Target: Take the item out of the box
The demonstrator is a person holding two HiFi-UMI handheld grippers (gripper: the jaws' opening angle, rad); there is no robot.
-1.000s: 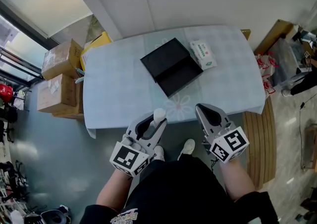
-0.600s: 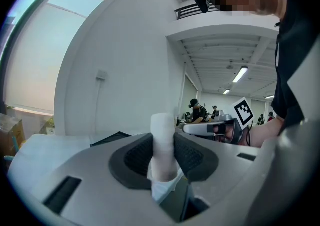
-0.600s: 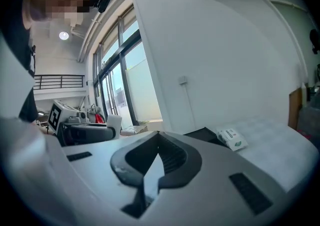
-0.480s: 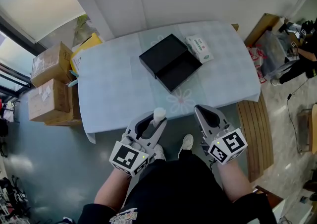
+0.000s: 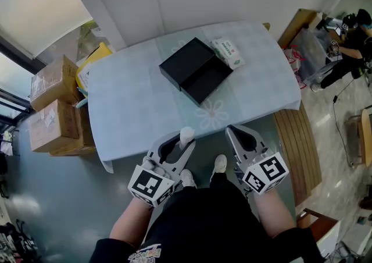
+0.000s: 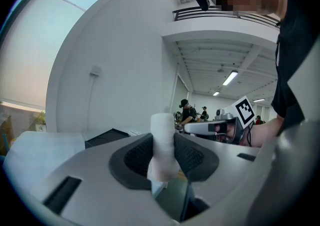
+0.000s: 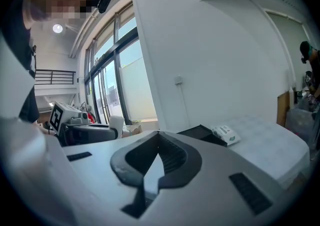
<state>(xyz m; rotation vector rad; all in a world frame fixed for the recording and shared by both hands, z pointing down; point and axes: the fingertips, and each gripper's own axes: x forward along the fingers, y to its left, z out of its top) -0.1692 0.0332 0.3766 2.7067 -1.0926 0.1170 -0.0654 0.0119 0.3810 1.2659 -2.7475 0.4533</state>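
Your left tongs (image 5: 185,140) are clamped on a small white roll (image 5: 186,135), the pads pressing it from both sides. In the left gripper view the roll (image 6: 162,142) stands upright between the ribbed pads, its top rising above them. Your right tongs (image 5: 239,132) are closed with nothing in them; in the right gripper view the two pads meet at their tips (image 7: 159,139).

You hold both tongs side by side in front of your body, off the near edge of the surface (image 5: 133,110), over the floor and above your white shoes (image 5: 220,164).

The black box (image 5: 196,70) lies open on the surface near the middle of the far edge, its two halves side by side and set at an angle to the edges. The roll is out of it and well apart from it. A white and green packet (image 5: 228,53) lies just beside the box's far right side, toward the far right corner. Cardboard cartons (image 5: 49,105) sit on the floor past the left edge.
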